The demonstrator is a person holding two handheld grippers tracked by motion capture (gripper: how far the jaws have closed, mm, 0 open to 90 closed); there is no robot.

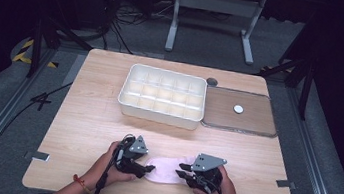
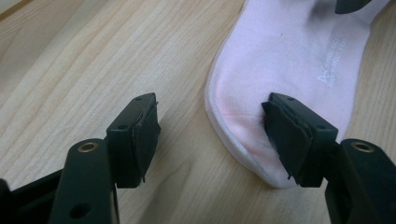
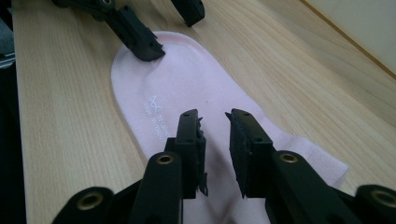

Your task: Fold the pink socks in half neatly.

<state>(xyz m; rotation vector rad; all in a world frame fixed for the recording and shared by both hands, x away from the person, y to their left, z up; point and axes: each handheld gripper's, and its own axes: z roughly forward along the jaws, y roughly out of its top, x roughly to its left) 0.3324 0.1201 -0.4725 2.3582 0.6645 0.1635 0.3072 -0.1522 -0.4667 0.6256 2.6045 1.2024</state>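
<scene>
The left gripper point(image 2: 212, 135) has its 2 black jaws spread wide over a light wooden table point(image 2: 84, 65). A pale pink sock point(image 2: 289, 65) lies flat ahead of it and toward its right side, with small white print near the far edge. The right jaw's pad rests against the sock's rounded end, while the left jaw stands over bare wood, apart from the fabric. A dark tip of the right gripper point(image 2: 350, 5) shows at the sock's far end.

The sock point(image 1: 166, 171) is pale pink with small white print on it. The table point(image 1: 87, 111) is light wood with a fine grain. The divided box point(image 1: 162, 96) is cream white. Both grippers, left point(image 1: 142, 170) and right point(image 1: 183, 172), are black.
</scene>
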